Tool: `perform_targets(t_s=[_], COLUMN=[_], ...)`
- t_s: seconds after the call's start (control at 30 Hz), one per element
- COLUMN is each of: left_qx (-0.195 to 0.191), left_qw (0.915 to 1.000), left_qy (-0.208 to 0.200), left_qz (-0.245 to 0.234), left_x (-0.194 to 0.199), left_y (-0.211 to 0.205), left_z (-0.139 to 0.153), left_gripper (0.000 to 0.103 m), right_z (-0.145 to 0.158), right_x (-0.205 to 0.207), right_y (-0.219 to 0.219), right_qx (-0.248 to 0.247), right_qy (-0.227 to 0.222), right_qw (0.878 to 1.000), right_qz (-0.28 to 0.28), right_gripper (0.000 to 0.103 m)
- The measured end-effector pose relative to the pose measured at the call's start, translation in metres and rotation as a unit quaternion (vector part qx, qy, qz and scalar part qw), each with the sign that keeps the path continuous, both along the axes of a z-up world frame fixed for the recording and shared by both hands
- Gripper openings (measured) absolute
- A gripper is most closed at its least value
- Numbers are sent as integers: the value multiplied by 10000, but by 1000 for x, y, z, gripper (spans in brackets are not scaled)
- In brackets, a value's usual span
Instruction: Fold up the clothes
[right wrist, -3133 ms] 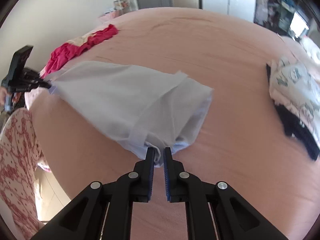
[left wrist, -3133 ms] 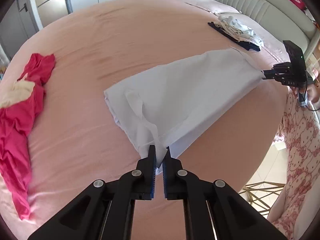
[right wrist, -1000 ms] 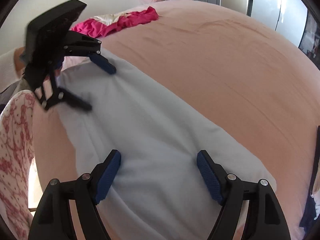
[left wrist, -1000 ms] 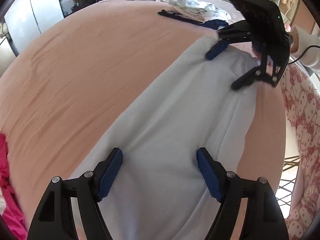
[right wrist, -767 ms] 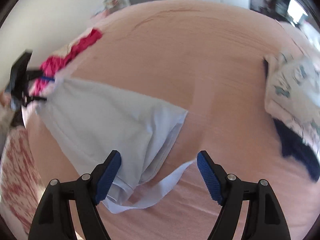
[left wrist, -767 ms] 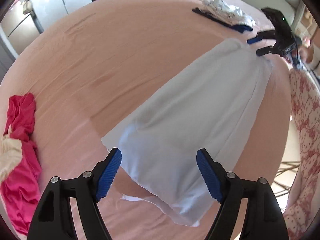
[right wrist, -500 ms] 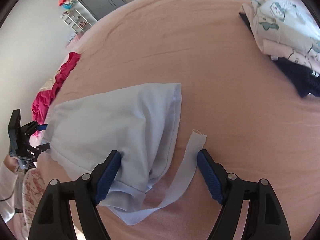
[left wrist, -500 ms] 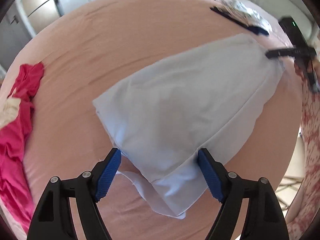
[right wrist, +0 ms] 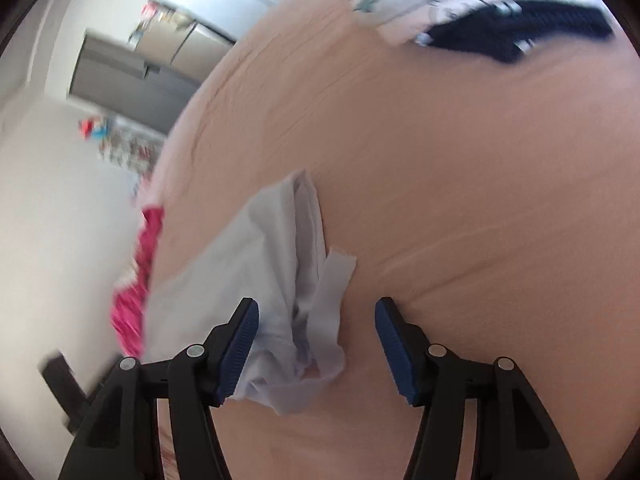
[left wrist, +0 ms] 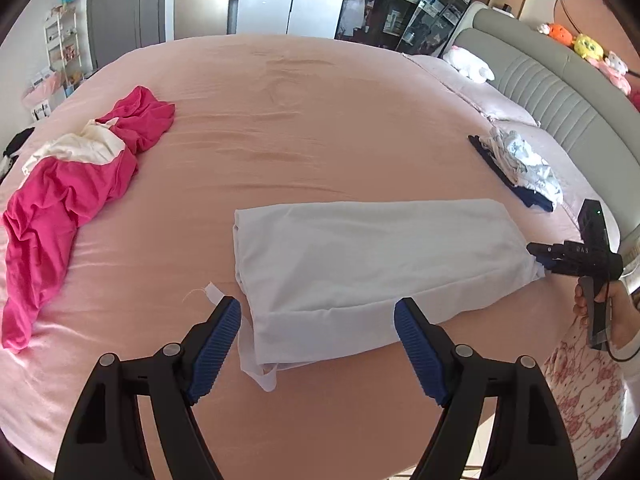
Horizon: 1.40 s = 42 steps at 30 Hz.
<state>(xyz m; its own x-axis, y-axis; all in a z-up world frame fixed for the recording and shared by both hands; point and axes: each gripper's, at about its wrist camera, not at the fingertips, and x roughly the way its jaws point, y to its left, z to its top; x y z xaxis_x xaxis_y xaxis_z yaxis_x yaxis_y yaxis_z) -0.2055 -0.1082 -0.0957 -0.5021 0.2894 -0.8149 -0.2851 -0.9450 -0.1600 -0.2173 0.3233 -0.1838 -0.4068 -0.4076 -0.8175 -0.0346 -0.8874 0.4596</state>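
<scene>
Two grippers, left point(left wrist: 318, 322) and right point(right wrist: 316, 334), are hovering with jaws released over a pale blue garment point(left wrist: 372, 256) lying folded lengthwise on the pink bed point(left wrist: 312, 120), near its edge.

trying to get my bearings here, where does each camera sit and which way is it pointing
Left wrist: sits on the left gripper, jaws open, facing across the pink bed at the pale blue garment; the right gripper and the person's hand show at right.
Right wrist: sits on the right gripper, jaws open, tilted and blurred, close over the garment's bunched end.
Shared: the pale blue garment, the pink clothes and the folded stack.
</scene>
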Motion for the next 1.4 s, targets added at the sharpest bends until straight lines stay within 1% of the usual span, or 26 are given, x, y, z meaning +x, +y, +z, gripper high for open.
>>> perform_targets(t_s=[0.07, 0.1, 0.17, 0.2, 0.23, 0.27, 0.3, 0.33, 0.4, 0.5, 0.53, 0.63, 0.73, 0.8, 0.9, 1.0, 1.07, 1.17, 1.2, 1.23, 1.3, 1.33, 1.37, 1.4], left_qx=[-4, 3, 28, 50, 59, 47, 23, -1, -28, 18, 62, 69, 140, 175, 200, 228, 305, 506, 546, 598, 720, 928, 1189, 1449], left_qw=[10000, 9999, 9999, 9998, 9998, 9998, 9998, 9997, 9997, 9995, 9994, 9993, 9989, 9988, 9988, 9984, 9977, 9962, 9958, 9959, 9960, 9946, 9921, 9889], left_qy=[-58, -82, -112, -125, -138, -157, -176, -194, -229, -277, -281, -270, -271, -232, -151, -98, -130, -284, -333, -327, -281, -279, -285, -290], left_qz=[37, 68, 125, 135, 136, 134, 126, 122, 127, 173, 192, 268, 350, 386, 428, 506, 594, 656, 655, 601, 458, 369, 273, 177], left_x=[-1, -2, 0, 1, 1, 1, 2, 2, 3, 3, 3, 0, -3, -2, 1, 3, 3, -2, -4, -5, -8, -10, -12, -15], left_y=[-1, -1, 0, 1, 2, 4, 5, 5, 4, -2, -5, -11, -18, -23, -30, -43, -54, -67, -69, -69, -69, -68, -68, -67], left_z=[-3, -4, -5, -6, -7, -8, -9, -10, -11, -10, -9, -9, -7, -4, 0, 2, 2, -4, -6, -6, -5, -4, -3, -2], left_gripper=[79, 79, 79, 79, 79, 79, 79, 79, 79, 79, 79, 79, 79, 79, 79, 79, 79, 79, 79, 79, 79, 79, 79, 79], right_z=[9, 14, 15, 9, 1, -7, -14, -20, -22, -15, -9, 21, 57, 76, 95, 94, 83, 48, 38, 35, 62, 76, 92, 109], right_x=[1, 1, -4, -9, -14, -18, -22, -25, -30, -31, -22, -18, -32, -53, -75, -85, -86, -92, -92, -90, -73, -65, -57, -49], right_y=[-14, -20, -2, 6, 10, 7, 4, -2, -10, -7, -1, -2, -33, -68, -128, -193, -238, -295, -306, -312, -298, -291, -276, -260], right_qx=[686, 1013, 161, -341, -717, -881, -1022, -962, -851, -997, -1050, -1046, -1164, -1207, -1151, -1153, -1136, -847, -711, -662, -993, -1168, -1291, -1406], right_qy=[16, 22, 49, -42, -197, -293, -381, -382, -270, -112, -41, 283, 671, 826, 1002, 961, 884, 382, 159, 62, 451, 660, 958, 1264], right_qw=[9967, 9928, 9997, 9994, 9968, 9952, 9936, 9943, 9957, 9945, 9940, 9939, 9909, 9887, 9840, 9767, 9713, 9663, 9664, 9661, 9591, 9544, 9530, 9508], right_qz=[438, 641, 168, -105, -287, -305, -304, -269, -237, -286, -309, -222, 81, 342, 922, 1531, 1893, 2401, 2466, 2496, 2611, 2666, 2570, 2453], right_gripper=[59, 59, 59, 59, 56, 51, 36, 31, 25, 14, 13, 12, 12, 12, 11, 11, 11, 11, 14, 14, 15, 16, 21, 36])
